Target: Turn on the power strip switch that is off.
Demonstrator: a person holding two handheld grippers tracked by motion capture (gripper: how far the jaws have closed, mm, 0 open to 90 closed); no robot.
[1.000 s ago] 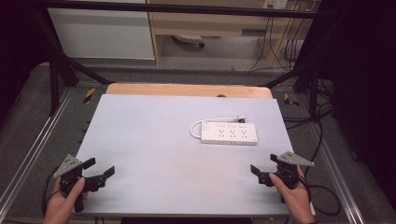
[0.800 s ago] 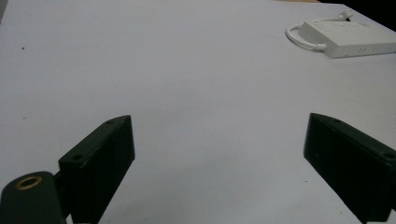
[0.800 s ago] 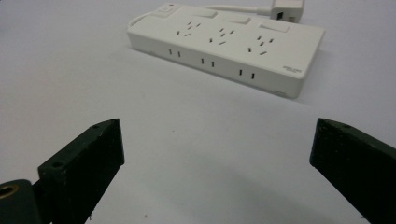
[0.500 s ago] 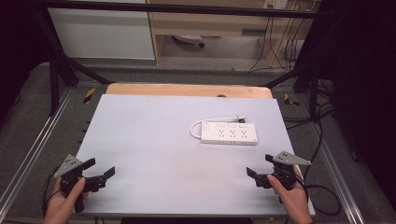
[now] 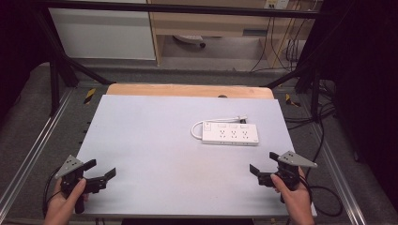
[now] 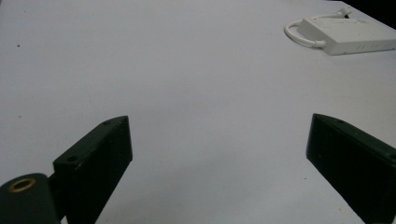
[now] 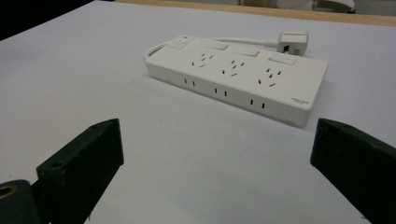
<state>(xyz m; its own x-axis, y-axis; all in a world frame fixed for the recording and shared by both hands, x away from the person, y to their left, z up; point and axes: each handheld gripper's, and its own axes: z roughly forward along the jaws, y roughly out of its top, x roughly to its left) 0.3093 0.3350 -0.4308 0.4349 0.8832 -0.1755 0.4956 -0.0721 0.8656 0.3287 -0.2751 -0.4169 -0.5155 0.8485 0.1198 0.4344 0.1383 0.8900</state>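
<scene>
Left gripper (image 5: 100, 171), at the table's (image 5: 155, 140) near-left corner: jaws wide apart, holding nothing. Power strip (image 5: 230, 135), right of centre, lying flat with sockets up, its cord (image 5: 197, 129) looped at its left end. Right gripper (image 5: 264, 164), near-right, close to the strip: jaws wide, holding nothing.

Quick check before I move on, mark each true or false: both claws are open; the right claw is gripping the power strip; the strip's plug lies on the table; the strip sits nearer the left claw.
1. Both claws are open. True: the left claw and right claw stand spread, holding nothing.
2. The right claw grips the power strip. False: it is apart from it.
3. The plug lies on the table. True.
4. The strip sits nearer the left claw. False: nearer the right.
</scene>
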